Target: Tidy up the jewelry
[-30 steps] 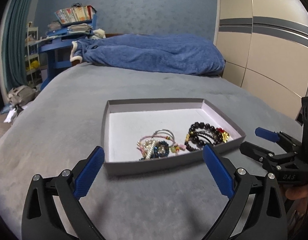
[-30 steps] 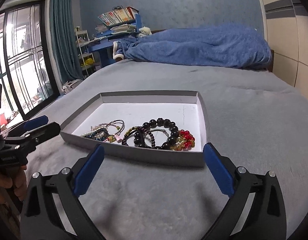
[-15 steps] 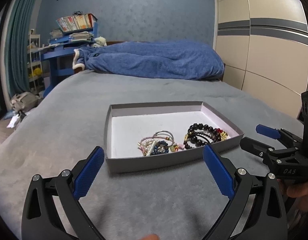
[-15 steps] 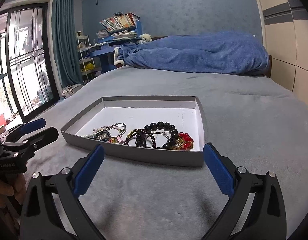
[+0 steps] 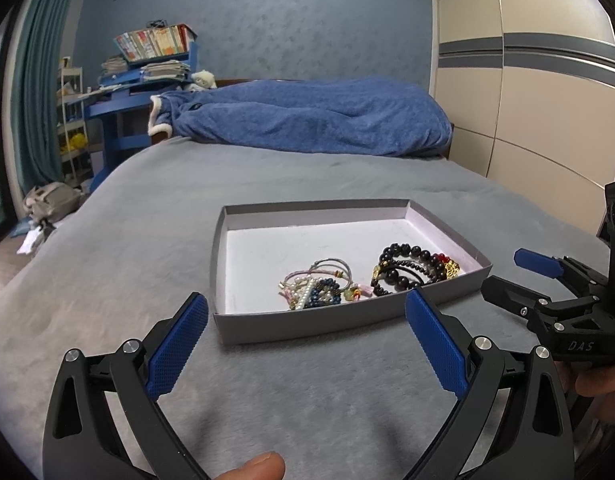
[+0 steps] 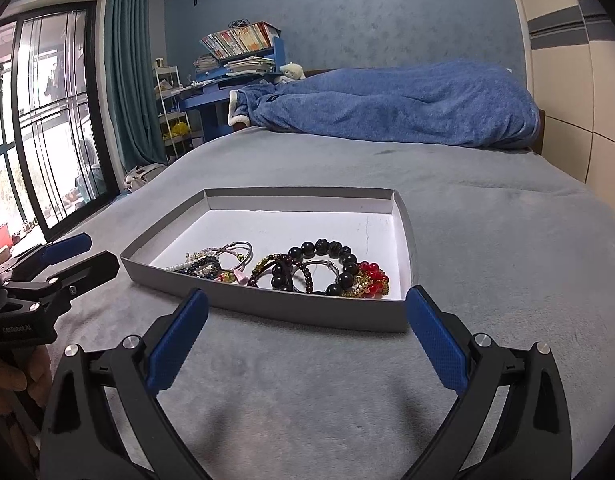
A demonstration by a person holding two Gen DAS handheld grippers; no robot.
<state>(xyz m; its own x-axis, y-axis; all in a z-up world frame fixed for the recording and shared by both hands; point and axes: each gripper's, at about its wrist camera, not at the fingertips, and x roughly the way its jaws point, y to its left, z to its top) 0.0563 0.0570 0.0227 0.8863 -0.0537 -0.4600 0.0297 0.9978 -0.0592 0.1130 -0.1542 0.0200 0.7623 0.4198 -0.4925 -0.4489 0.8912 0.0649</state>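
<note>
1. Since a second ago both views have drawn back and risen a little: the shallow grey cardboard tray with a white floor (image 5: 349, 322) sits slightly farther ahead of the left tool (image 5: 306, 340), and nothing in it has shifted.
2. The left tool stands wide and empty; the right tool (image 6: 306, 338) is likewise spread wide and holds nothing.
3. The jewelry all lies inside the tray, along its near wall: a tangle of pearl, blue-bead and cord bracelets (image 5: 315, 286) ahead of the left tool, and black, dark red and gold bead bracelets (image 6: 327, 268) ahead of the right tool.
4. This fits either a pause before sorting the pieces or tools backing off once everything is gathered.
5. The tray's low near wall stands between each tool and the beads; the white floor beyond the heaps is bare, and the grey bed cover (image 6: 487, 216) is open all round.
</note>
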